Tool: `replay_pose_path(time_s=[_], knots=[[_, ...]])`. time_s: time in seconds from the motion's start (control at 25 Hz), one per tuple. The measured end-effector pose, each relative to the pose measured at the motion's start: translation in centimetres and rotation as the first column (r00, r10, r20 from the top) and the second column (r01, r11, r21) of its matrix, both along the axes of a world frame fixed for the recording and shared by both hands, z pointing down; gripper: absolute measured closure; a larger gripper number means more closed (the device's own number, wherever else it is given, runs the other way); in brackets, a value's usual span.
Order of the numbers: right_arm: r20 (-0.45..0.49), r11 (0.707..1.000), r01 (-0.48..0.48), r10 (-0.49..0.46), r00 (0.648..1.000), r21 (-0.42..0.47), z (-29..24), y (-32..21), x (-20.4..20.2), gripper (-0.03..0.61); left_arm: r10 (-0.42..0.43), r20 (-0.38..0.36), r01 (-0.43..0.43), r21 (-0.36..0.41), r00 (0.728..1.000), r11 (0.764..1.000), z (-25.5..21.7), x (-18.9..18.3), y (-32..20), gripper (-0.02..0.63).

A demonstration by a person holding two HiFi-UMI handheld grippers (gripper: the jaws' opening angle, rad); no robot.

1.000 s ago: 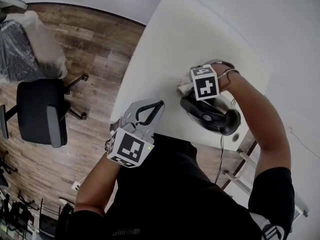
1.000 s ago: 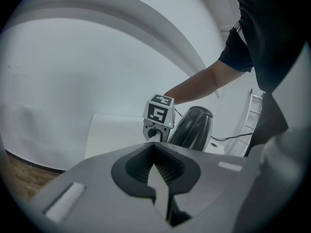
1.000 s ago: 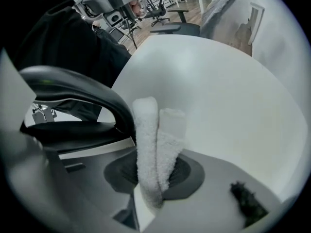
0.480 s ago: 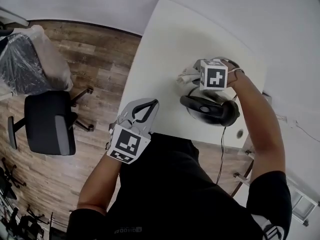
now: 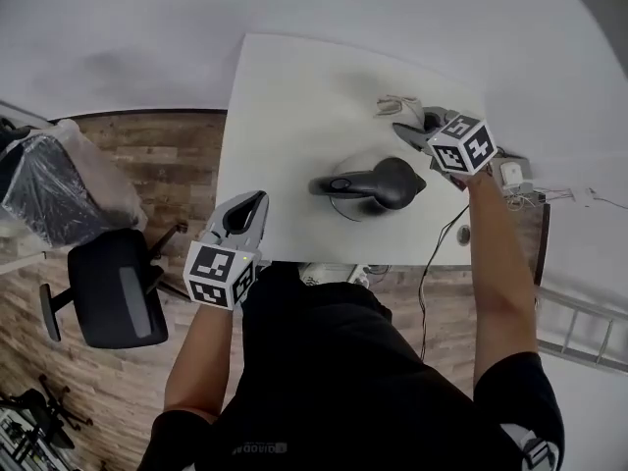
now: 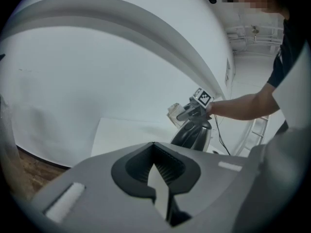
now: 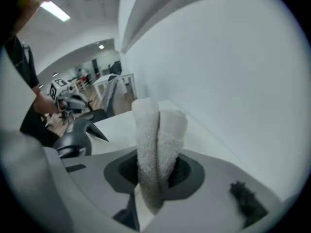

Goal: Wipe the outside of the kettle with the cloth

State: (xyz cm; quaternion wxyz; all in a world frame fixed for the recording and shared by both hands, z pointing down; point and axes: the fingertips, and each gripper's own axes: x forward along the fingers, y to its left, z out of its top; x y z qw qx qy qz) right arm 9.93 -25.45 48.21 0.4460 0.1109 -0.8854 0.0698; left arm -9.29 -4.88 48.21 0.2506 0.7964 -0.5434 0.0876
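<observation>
**A:** What do your right jaws hold?

**B:** My right gripper is clenched on the folded white cloth, which sticks up past the jaw tips. The kettle stands on the white worktop, near those jaws and to their left.

**A:** And the left?

**B:** My left gripper is shut on nothing, out at the worktop's edge. The kettle sits well ahead of those jaws.

**A:** Anything around them?

**B:** Behind the right jaws, a dark cable drops off the worktop edge, near a small white plug block. On the outer side of the left jaws, 2 chairs stand on the wood floor: a black office chair and a plastic-wrapped chair.

**A:** What does 1 view add?

**B:** The left gripper view shows a plain white wall beyond the worktop. The right gripper view shows a long room under a ceiling light strip.
</observation>
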Motion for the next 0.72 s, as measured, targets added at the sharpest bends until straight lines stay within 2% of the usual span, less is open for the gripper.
replay_pose_path(time_s=[0.04,0.12,0.2,0.28,0.4,0.56,0.72], knots=[[0.045,0.995,-0.095,0.094,0.995,0.014,-0.9,-0.1,2.0,0.483,-0.008,0.006,0.008,0.003,1.000,1.000,-0.4,0.2,0.1,0.609],[0.130,0.960,-0.280,0.276,0.952,0.013,-2.5,0.3,6.0,0.483,-0.013,0.023,0.013,0.013,1.000,1.000,-1.4,0.6,0.3,0.609],[0.225,0.906,-0.419,0.421,0.879,-0.056,-3.6,1.7,9.3,0.483,-0.014,0.041,0.013,0.029,0.999,0.999,-2.5,1.0,0.3,0.609],[0.311,0.858,-0.495,0.512,0.801,-0.137,-4.4,3.7,11.5,0.483,-0.019,0.050,0.017,0.050,0.999,0.999,-3.8,1.2,0.2,0.609],[0.361,0.817,-0.541,0.574,0.735,-0.199,-5.2,7.0,14.4,0.483,-0.033,0.045,0.030,0.071,0.998,0.997,-5.1,2.7,1.1,0.609],[0.439,0.791,-0.554,0.607,0.662,-0.258,-6.0,9.9,15.3,0.483,-0.005,0.096,-0.004,0.098,0.995,0.995,-6.1,3.8,1.9,0.609],[0.448,0.794,-0.544,0.604,0.659,-0.271,-5.9,11.3,15.8,0.483,0.020,0.119,-0.033,0.103,0.993,0.994,-6.9,5.9,3.5,0.609]])
